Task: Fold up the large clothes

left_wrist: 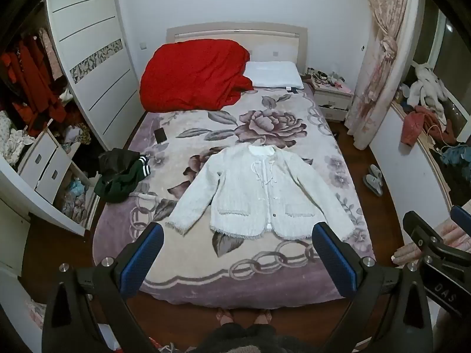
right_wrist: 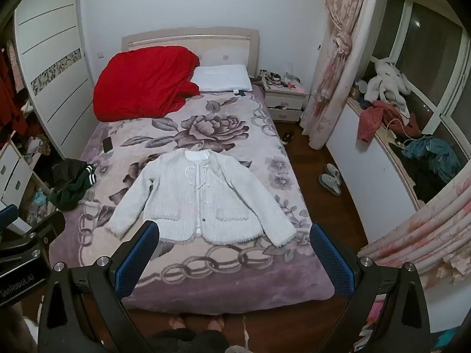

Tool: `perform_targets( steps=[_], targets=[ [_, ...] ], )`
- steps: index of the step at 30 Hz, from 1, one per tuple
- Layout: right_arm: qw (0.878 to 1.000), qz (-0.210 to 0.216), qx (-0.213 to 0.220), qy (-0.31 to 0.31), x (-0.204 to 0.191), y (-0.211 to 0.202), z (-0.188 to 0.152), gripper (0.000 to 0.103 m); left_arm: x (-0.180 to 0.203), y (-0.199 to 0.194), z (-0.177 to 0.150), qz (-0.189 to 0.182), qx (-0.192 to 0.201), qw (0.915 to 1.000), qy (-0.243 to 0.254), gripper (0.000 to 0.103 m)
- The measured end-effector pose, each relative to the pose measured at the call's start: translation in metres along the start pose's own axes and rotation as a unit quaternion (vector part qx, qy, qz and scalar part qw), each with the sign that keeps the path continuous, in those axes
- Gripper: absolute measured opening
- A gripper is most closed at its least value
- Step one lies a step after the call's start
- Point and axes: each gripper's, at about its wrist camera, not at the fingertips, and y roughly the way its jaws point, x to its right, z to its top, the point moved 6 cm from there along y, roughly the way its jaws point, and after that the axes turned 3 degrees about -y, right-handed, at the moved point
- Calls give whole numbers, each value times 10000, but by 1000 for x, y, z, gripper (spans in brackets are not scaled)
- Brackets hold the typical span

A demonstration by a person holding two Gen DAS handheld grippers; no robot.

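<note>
A white fuzzy jacket (left_wrist: pixel 259 194) (right_wrist: pixel 200 200) lies flat and face up on the floral blanket of the bed (left_wrist: pixel 206 264) (right_wrist: pixel 235 276), sleeves spread out to both sides, collar toward the headboard. My left gripper (left_wrist: pixel 238 235) hangs high above the foot of the bed, open wide, nothing between its blue pads. My right gripper (right_wrist: pixel 234 232) is held beside it at the same height, also open and empty. Each gripper shows at the edge of the other's view. The person's feet stand at the bed's foot.
A dark green garment (left_wrist: pixel 123 173) (right_wrist: pixel 73 182) lies crumpled at the bed's left edge, a phone (left_wrist: pixel 160 135) beyond it. A red quilt (left_wrist: pixel 194 73) and white pillow (left_wrist: pixel 273 75) lie at the headboard. Wardrobe drawers left; slippers (right_wrist: pixel 331 179), nightstand and cluttered window ledge right.
</note>
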Motion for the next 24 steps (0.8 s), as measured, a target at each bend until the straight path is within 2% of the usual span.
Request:
perform_targets(
  steps=[13, 19, 24],
  targets=[
    [10000, 47, 21, 32, -1, 1, 0, 103, 2, 2, -1, -26, 16, 10000, -25, 103],
    [10000, 50, 48, 12, -2, 4, 1, 103, -3, -5, 13, -73, 22, 10000, -16, 103],
    [10000, 23, 79, 11, -5, 4, 6, 103, 3, -8, 12, -84, 55, 9999, -16, 103]
  ],
)
